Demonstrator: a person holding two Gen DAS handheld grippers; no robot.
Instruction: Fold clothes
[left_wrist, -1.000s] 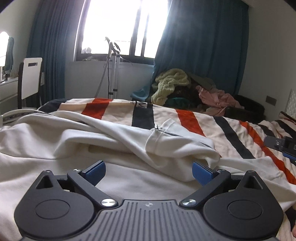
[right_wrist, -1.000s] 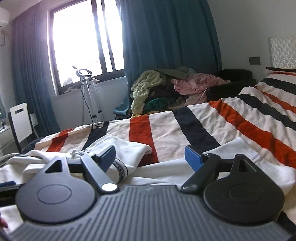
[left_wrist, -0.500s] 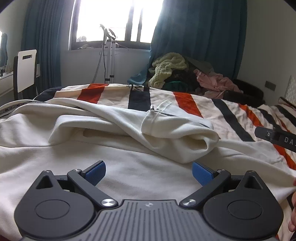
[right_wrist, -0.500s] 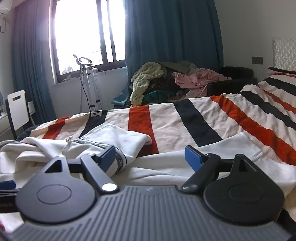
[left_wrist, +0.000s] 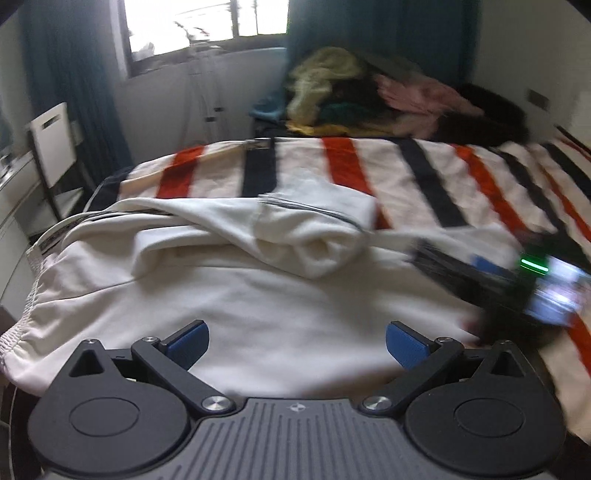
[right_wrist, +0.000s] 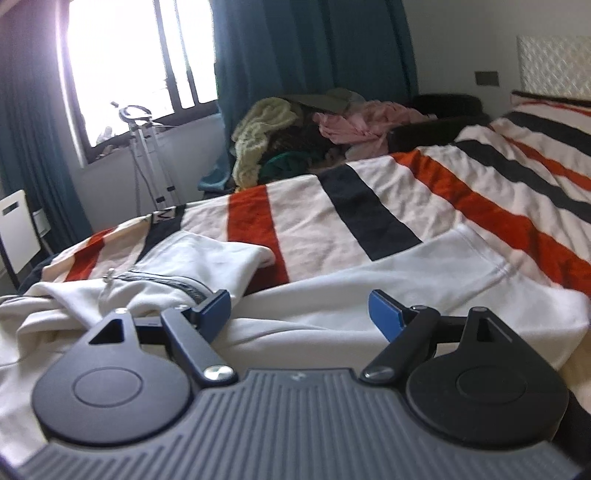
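A cream-white zip garment (left_wrist: 258, 295) lies spread on the striped bed, with a bunched part with a dark zipper (left_wrist: 310, 236) on top. My left gripper (left_wrist: 295, 341) is open and empty, just above the garment's near part. In the right wrist view the same garment (right_wrist: 369, 295) lies across the bed and its zipped fold (right_wrist: 166, 280) sits at the left. My right gripper (right_wrist: 299, 314) is open and empty over the garment's edge. The right gripper shows blurred at the right of the left wrist view (left_wrist: 509, 280).
The bed cover (left_wrist: 424, 177) has red, black and cream stripes. A heap of clothes (left_wrist: 369, 96) lies beyond the bed by the teal curtain. A white chair (left_wrist: 51, 140) and a metal stand (right_wrist: 147, 158) stand near the window. The bed's left edge (left_wrist: 22, 295) is close.
The left wrist view has risen and tilted down over the garment. The right gripper has come in from the right toward the bunched fold. Both grippers stay open.
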